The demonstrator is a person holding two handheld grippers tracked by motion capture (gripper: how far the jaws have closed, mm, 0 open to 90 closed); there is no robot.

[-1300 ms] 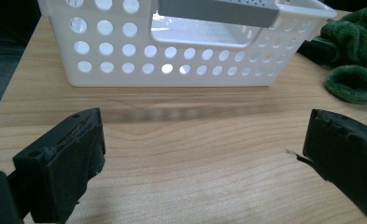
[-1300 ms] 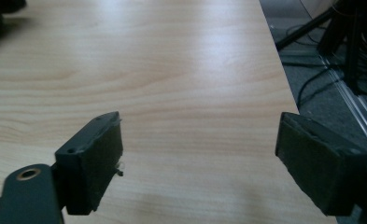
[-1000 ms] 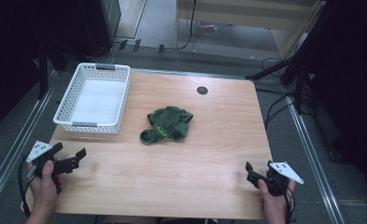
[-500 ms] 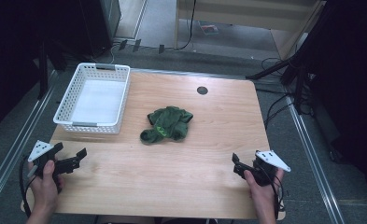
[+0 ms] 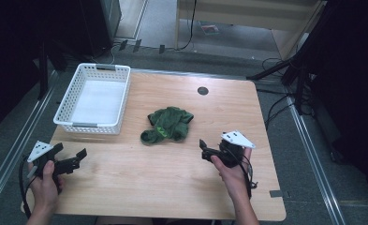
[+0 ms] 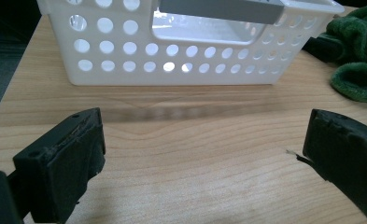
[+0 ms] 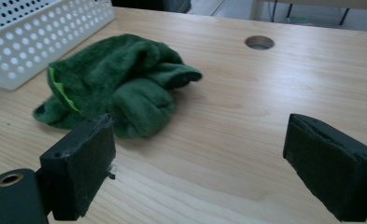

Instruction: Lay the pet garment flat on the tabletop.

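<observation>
I have the right gripper [image 5: 204, 149] above the table [image 5: 139, 187] with its jaws spread wide and nothing between them; in the right gripper view they frame bare wood just short of the green cloth [image 7: 120, 88]. The jaws touch neither the cloth nor the tabletop that I can see. The cloth [image 5: 167, 124] lies crumpled near the middle of the table, just right of the white basket [image 5: 95, 124] and apart from it. My left gripper [image 5: 78, 157] sits low near the table's front left corner, jaws also wide and empty, pointed at the short wall of the basket [image 6: 172, 70], with the cloth's edge at the far right of that view.
</observation>
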